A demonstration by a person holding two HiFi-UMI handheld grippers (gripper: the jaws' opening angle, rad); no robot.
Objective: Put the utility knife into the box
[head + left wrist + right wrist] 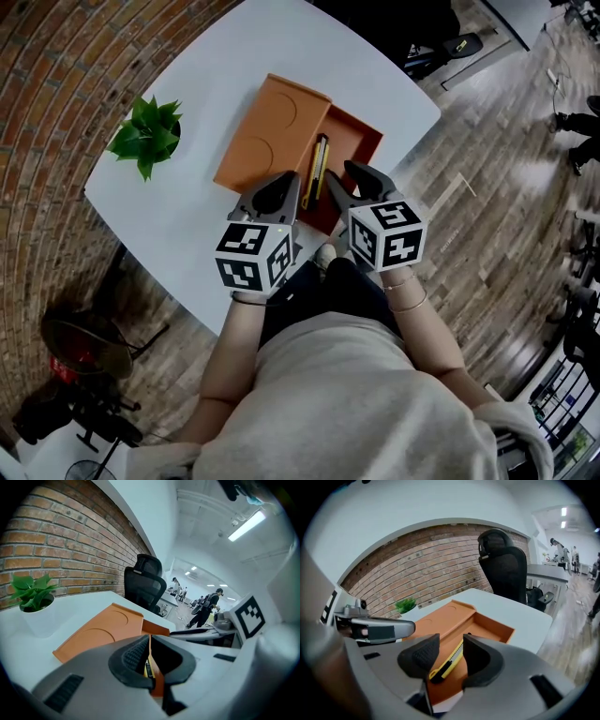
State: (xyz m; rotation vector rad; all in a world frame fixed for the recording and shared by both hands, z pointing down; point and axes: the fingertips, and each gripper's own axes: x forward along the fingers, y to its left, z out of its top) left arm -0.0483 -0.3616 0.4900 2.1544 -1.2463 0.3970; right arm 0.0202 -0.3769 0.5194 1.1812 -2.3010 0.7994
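The utility knife [319, 169] is lying inside the box [364, 141] along its left wall, showing just beyond the gap of my right gripper [450, 652], whose jaws are standing wide apart, gripping nothing. My left gripper [149, 658] is pinching the box's near wall. Bare table [187, 216] is spreading around both.

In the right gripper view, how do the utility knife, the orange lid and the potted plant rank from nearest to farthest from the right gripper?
1. Utility knife, in the box, just below the right gripper.
2. Orange lid, beyond it to the left.
3. Potted plant, far left by the brick wall.
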